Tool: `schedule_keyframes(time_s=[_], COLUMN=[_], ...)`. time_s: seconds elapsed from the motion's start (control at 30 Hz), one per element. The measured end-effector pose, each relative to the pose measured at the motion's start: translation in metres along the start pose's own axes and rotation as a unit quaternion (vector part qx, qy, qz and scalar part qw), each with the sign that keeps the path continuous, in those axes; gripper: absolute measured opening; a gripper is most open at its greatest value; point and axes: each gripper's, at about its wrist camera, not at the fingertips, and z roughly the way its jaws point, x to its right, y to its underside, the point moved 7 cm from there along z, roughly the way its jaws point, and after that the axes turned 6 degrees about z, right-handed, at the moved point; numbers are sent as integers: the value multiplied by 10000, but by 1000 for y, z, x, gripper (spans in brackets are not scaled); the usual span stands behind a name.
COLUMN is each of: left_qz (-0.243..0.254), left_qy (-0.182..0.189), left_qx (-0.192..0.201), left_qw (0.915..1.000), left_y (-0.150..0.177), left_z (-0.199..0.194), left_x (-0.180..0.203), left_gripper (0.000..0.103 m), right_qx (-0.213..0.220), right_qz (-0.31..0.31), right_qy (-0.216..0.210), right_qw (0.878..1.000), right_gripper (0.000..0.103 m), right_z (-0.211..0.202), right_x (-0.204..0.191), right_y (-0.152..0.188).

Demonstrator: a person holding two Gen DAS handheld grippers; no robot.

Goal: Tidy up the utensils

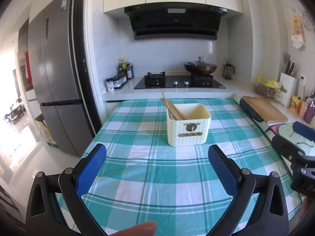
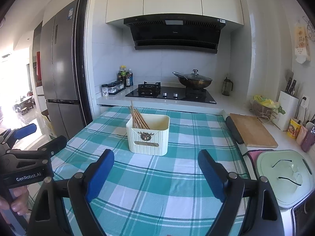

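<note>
A cream ribbed utensil box stands on the teal checked tablecloth. Several wooden chopsticks lean in its left side. My left gripper is open and empty, hovering in front of the box. My right gripper is open and empty, also in front of the box. The right gripper shows at the right edge of the left wrist view. The left gripper shows at the left edge of the right wrist view.
A wooden cutting board lies right of the cloth. A pale green lidded dish sits at the near right. A gas hob with a lidded wok is behind. A grey fridge stands left.
</note>
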Motion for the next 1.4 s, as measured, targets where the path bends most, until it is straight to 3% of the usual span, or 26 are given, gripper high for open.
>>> schedule_keyframes(time_s=[0.53,1.4], left_qz=[-44,-30], left_qy=[44,49], left_qx=[16,-233], left_qw=[10000,9997], left_y=[-4,4], left_z=[-17,-3], left_x=[2,0], left_gripper=[103,103], right_qx=[186,32], right_qz=[78,14], right_qy=[-17,216], right_qw=[9998,9998], right_gripper=[89,89], right_z=[-28,-21], right_x=[0,-1], right_y=[-6,0])
